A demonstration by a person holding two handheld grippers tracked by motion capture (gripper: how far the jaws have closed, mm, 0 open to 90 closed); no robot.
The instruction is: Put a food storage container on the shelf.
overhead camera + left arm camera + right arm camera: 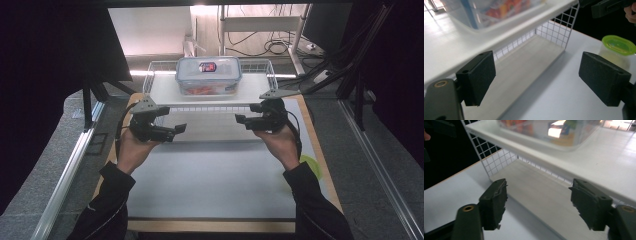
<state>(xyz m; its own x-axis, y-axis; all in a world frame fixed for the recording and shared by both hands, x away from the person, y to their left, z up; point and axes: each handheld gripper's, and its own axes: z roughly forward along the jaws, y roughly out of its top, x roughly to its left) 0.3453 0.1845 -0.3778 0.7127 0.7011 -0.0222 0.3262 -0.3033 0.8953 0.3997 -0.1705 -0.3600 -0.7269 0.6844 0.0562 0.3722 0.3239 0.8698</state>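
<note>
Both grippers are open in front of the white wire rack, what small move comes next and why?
Probably draw both hands back toward the person: the clear plastic lidded food box already sits on the white wire rack's top shelf, and the left gripper and right gripper hold nothing.

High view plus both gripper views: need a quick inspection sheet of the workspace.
Surface: white mat on a wooden table.
Job's things: clear box with blue-edged lid on top of a wire rack; the shelf below it is bare.
Clutter: green-lidded tub at the mat's right edge.
Grippers: left claw open, holding nothing; right claw open, holding nothing; both in front of the rack, apart from it.
Cables: one trails from each gripper; more on the floor behind.
Surroundings: dark curtains, metal rails at the sides.
</note>
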